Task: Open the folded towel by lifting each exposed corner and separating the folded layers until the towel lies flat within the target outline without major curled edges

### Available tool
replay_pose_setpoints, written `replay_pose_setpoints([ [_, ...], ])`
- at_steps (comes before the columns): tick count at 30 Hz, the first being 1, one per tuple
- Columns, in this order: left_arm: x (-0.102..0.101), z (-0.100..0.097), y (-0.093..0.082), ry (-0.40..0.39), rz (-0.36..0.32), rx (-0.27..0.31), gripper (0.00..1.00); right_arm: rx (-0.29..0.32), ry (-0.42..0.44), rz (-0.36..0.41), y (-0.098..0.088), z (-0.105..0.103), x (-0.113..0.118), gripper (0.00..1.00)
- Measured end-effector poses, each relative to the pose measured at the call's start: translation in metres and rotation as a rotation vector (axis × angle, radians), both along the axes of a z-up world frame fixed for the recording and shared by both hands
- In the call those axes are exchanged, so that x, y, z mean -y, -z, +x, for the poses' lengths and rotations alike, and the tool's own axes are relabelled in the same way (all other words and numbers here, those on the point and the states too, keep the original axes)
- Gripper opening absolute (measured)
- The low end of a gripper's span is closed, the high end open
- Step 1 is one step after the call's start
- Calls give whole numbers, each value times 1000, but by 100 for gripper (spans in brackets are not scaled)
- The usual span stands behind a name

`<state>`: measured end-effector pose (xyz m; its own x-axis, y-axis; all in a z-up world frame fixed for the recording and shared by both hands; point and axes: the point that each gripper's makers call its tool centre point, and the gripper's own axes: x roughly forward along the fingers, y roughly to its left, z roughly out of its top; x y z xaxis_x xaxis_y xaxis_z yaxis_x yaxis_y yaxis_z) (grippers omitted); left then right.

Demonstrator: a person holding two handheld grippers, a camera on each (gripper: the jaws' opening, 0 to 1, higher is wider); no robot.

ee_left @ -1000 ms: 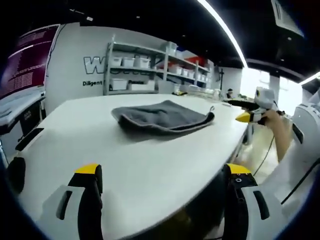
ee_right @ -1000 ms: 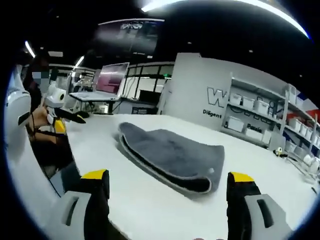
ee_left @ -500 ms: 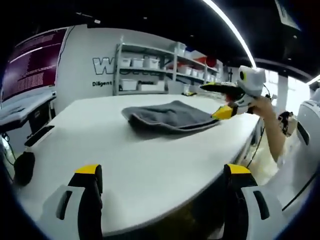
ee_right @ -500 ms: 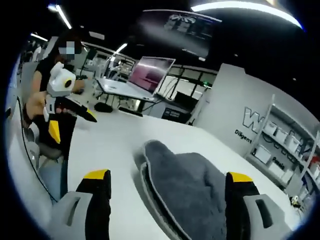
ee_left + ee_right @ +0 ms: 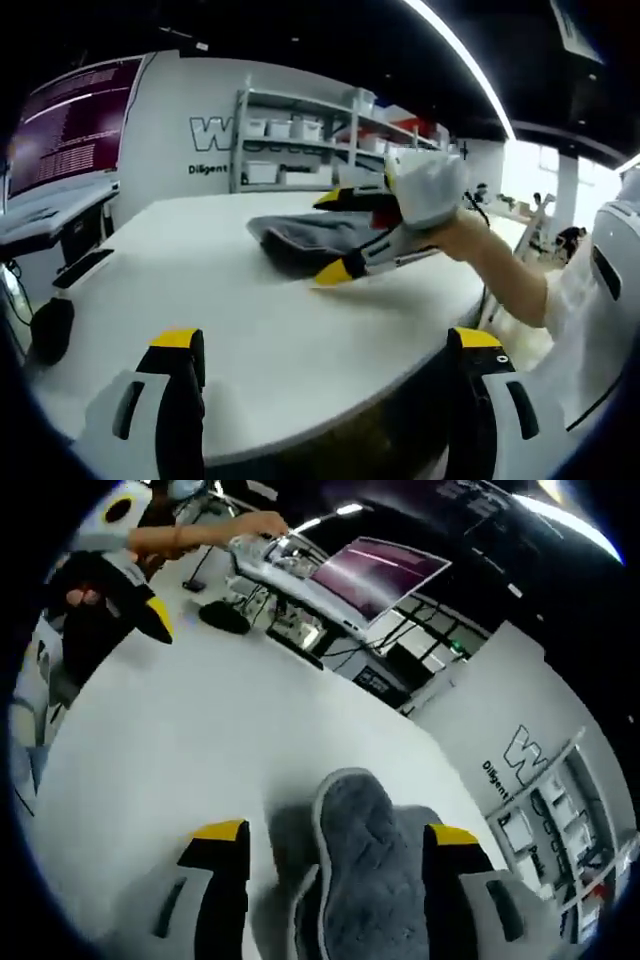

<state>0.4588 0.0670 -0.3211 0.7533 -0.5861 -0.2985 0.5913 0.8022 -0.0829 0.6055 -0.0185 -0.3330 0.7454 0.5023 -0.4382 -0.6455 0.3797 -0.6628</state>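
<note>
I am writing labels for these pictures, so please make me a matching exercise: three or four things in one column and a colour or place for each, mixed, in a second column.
Things:
1. towel
2. table
3. right gripper
4. computer mouse

Descriptions:
A. black, near the table's edge
B. jaws either side of the towel's fold
C. grey, folded
D. white, bearing the towel

Pairs: 1-C, 2-D, 3-B, 4-A

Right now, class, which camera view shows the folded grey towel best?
The right gripper view: the towel lies close between the right gripper's open jaws, its pale edge plain. In the left gripper view the towel lies farther off on the white table, partly behind the right gripper.
</note>
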Motion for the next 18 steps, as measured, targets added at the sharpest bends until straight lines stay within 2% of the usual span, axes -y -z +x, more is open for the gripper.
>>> replay_pose_setpoints([
  [1, 0, 0, 0, 1, -1, 1, 99, 2, 1, 11, 1, 1, -2, 60],
  [3, 1, 0, -1, 4, -2, 2, 99, 34, -44, -46, 1, 6, -8, 49],
  [5, 1, 1, -1, 6, -3, 2, 99, 36, -83, -93, 5, 11, -12, 40],
  [10, 4, 3, -2, 10, -5, 5, 99, 42, -137, -133, 4, 22, -17, 15],
  [11, 5, 3, -2, 11, -5, 5, 99, 45, -156, -148, 2, 23, -17, 8],
  [12, 5, 3, -2, 12, -5, 5, 99, 46, -174, -144, 1, 23, -18, 0],
  [13, 7, 3, -2, 14, -5, 4, 99, 4, -189, -64, -4, 21, -22, 0],
  [14, 7, 3, -2, 15, -4, 3, 99, -17, -196, -50, -6, 20, -21, 0],
  [16, 8, 3, -2, 16, -4, 3, 99, -15, -195, -43, -11, 20, -15, 0],
  [18, 9, 3, -3, 17, -3, 3, 99, -33, -175, 32, -20, 21, -8, 0],
])
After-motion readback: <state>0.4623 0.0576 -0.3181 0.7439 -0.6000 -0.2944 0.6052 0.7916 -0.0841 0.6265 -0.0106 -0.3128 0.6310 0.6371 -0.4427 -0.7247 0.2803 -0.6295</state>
